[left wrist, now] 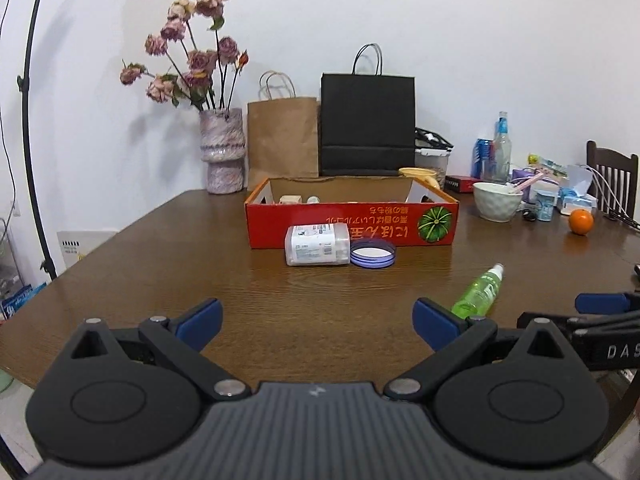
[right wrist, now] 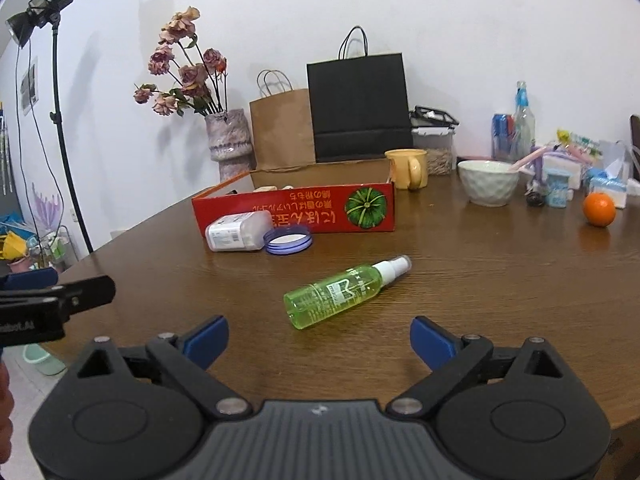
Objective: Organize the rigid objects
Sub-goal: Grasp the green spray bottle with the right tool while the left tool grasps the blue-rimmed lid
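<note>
A red cardboard box [left wrist: 352, 224] [right wrist: 296, 212] stands open in the middle of the brown table, with a few small items inside. Against its front lie a clear plastic jar [left wrist: 316, 245] [right wrist: 238, 231] on its side and a blue-rimmed lid [left wrist: 373, 254] [right wrist: 288, 241]. A green spray bottle [right wrist: 344, 290] [left wrist: 480, 290] lies flat nearer to me. My left gripper [left wrist: 318, 322] is open over bare table, well short of the jar. My right gripper [right wrist: 320, 338] is open too, just short of the spray bottle, with nothing between its fingers.
At the back stand a vase of dried roses [left wrist: 222, 148], a brown paper bag [left wrist: 282, 140] and a black bag [left wrist: 368, 124]. A yellow mug [right wrist: 408, 168], a white bowl [right wrist: 488, 186], an orange [right wrist: 599, 209] and bottles crowd the right side. A light stand [right wrist: 60, 120] is left.
</note>
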Motion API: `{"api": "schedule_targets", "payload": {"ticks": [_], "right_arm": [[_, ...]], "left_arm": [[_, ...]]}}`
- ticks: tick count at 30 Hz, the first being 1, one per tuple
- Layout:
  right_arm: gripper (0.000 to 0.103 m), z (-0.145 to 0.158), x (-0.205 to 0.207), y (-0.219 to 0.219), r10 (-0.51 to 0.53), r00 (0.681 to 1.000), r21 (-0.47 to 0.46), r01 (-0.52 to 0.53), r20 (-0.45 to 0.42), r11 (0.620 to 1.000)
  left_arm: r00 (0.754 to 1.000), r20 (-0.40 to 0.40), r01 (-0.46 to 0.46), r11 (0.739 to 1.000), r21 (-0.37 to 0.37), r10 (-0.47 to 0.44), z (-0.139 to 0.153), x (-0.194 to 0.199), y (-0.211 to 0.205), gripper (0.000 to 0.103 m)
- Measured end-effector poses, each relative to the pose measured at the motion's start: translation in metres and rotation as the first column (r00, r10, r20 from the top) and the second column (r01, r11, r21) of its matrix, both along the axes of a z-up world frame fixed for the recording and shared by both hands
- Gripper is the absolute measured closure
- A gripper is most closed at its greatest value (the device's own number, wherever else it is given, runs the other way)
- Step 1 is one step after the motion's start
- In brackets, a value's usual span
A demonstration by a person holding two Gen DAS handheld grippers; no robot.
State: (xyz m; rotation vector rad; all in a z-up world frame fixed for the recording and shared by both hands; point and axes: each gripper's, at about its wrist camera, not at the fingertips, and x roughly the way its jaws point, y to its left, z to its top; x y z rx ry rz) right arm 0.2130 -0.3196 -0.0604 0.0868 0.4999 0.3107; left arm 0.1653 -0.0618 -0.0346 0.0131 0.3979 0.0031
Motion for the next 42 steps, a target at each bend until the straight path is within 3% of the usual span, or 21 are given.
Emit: {"api": "schedule_targets", "payload": {"ticks": [7,13,17,22,28,31,33,35,36,42], "right_arm": [[0.008,-0.011,0.053,0.007,-0.023,0.999,-0.005,0.023,-0.045,1.0],[0.013,-0.023,0.096,0.01,-0.043,0.994,0.066,0.05,-0.104,0.997],[0.049,-0.026,0.114,0.02,-0.012,0.994,-0.031,0.008,-0.109,0.999],[0.071,-0.025,0.124,0.008,-0.01,0.993,-0.134,-0.006,-0.114,0.991],[0.072,-0.028,0.126,-0.021,-0.058,0.99,-0.149,0.039,-0.127,0.988],[0.072,-0.03,0.128,-0.024,-0.067,0.99,-0.153,0.048,-0.123,0.987],[0.071,-0.031,0.132,-0.023,-0.07,0.991,-0.164,0.05,-0.118,0.985],[0.071,-0.03,0.136,-0.02,-0.063,0.991,-0.169,0.042,-0.118,0.985],[0.072,-0.03,0.137,-0.018,-0.059,0.992,-0.174,0.039,-0.115,0.984],[0.072,-0.029,0.131,-0.018,-0.018,0.993,-0.107,0.005,-0.119,0.994]], "left_arm": [[0.998,-0.067,-0.004,0.999,-0.043,0.001,-0.008,0.045,-0.008,0.001],[0.993,-0.114,0.023,0.998,-0.065,-0.03,-0.015,0.089,-0.016,0.013],[0.984,-0.164,0.055,0.995,-0.08,-0.068,-0.02,0.133,-0.03,0.022],[0.959,-0.243,0.101,0.976,-0.191,-0.147,-0.026,0.199,-0.046,0.028],[0.951,-0.302,0.012,0.984,-0.176,-0.066,-0.044,0.255,-0.061,0.027],[0.952,-0.3,0.015,0.989,-0.148,-0.06,-0.049,0.266,-0.067,0.023],[0.954,-0.294,0.029,0.995,-0.099,-0.057,-0.052,0.269,-0.075,0.023],[0.957,-0.286,0.032,0.997,-0.071,-0.052,-0.053,0.27,-0.079,0.036],[0.959,-0.28,0.037,0.998,-0.06,-0.053,-0.053,0.27,-0.081,0.036],[0.953,-0.268,0.104,0.985,-0.137,-0.138,-0.047,0.238,-0.077,0.037]]}}
